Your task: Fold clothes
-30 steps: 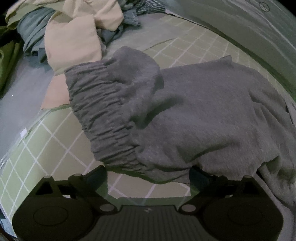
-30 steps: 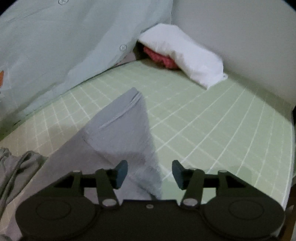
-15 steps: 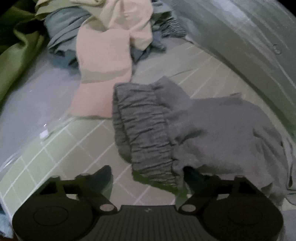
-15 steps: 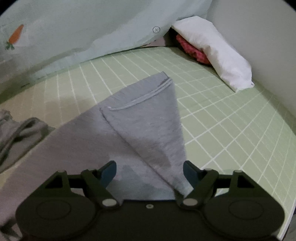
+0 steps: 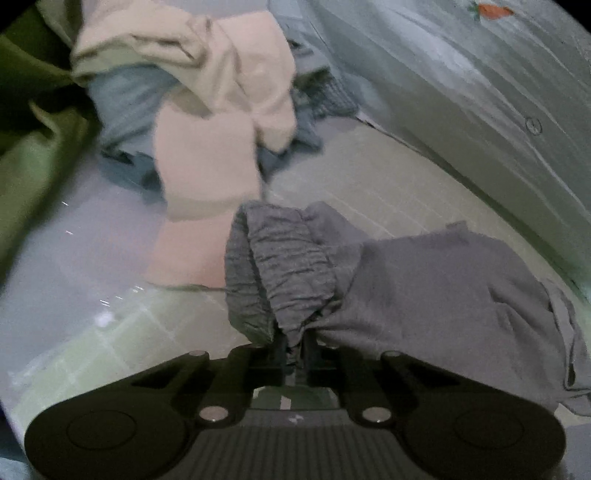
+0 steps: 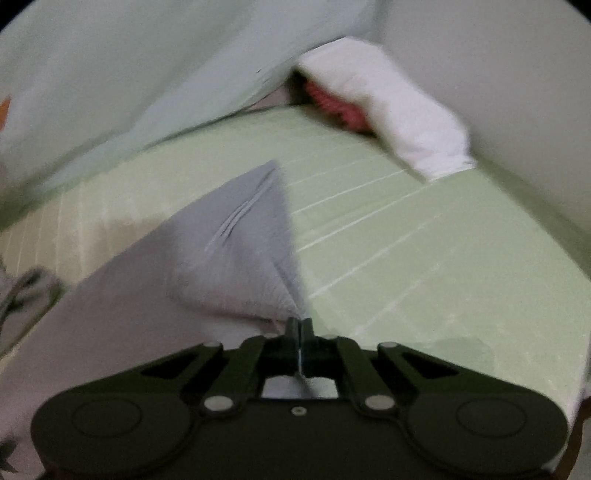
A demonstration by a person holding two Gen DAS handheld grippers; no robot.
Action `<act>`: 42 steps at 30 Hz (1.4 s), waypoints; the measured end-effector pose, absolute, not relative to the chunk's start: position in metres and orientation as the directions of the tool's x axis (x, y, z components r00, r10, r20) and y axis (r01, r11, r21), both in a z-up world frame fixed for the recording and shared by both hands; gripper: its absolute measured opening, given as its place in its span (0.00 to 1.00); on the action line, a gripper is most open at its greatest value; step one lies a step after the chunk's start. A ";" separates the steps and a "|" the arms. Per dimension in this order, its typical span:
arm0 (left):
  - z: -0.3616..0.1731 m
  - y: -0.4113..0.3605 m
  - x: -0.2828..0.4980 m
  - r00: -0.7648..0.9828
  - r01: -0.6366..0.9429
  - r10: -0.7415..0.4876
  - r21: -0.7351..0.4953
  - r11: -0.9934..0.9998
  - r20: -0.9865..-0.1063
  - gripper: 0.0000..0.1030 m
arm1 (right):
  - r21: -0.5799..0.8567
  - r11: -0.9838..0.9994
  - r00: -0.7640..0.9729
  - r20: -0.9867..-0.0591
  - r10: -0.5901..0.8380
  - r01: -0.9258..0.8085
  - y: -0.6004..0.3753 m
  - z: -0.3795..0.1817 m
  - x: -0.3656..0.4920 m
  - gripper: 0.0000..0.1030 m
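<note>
A pair of grey trousers point(image 5: 424, 295) is spread over a bed covered with a light green checked sheet point(image 6: 406, 240). Its gathered elastic waistband point(image 5: 291, 266) is bunched and lifted at the near edge, where it is pinched between the left tongs point(image 5: 294, 349), whose jaws are drawn almost together on the cloth. From there the grey fabric is seen running off to the right across the sheet.

In the right wrist view, a trouser leg end is seen folded back into a pointed triangle, with a stitched hem point(image 6: 240, 221) showing on its upper face. The near corner of this fold is clamped by the right tongs point(image 6: 300, 332), whose jaws are pressed together on the fabric. The picture is blurred.

Beyond the waistband a pile of unfolded laundry is heaped, with a pale pink garment point(image 5: 210, 158) draped over blue-grey pieces point(image 5: 122, 99), and dark green cloth point(image 5: 29, 147) is seen at the far left. A pale mint quilt point(image 5: 480, 92) with a small carrot print point(image 5: 493, 10) is banked along the bed's far side. At the bed's corner a white pillow point(image 6: 399, 110) is laid over something red point(image 6: 340, 107), against a plain wall point(image 6: 498, 55).
</note>
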State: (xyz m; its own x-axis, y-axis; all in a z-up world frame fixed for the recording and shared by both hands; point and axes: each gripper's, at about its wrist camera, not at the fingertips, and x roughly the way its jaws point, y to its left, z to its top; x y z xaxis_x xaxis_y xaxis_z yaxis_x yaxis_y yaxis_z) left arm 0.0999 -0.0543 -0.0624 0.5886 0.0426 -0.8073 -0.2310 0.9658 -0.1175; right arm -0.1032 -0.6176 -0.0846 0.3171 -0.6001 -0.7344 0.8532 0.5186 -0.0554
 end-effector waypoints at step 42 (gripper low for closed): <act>-0.094 -0.100 0.208 0.558 -0.050 0.110 0.099 0.994 -0.823 0.78 | 0.049 0.546 0.369 -0.787 -0.494 0.836 -0.635 -0.101 -0.029 0.66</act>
State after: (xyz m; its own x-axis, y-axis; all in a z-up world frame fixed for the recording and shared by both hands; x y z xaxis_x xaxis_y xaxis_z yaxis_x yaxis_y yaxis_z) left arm 0.2081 -0.1000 -0.0944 0.5578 0.1099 -0.8227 -0.0497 0.9938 0.0991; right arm -0.0286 -0.6346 -0.1007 0.3692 -0.4938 -0.7873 0.8362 0.5463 0.0495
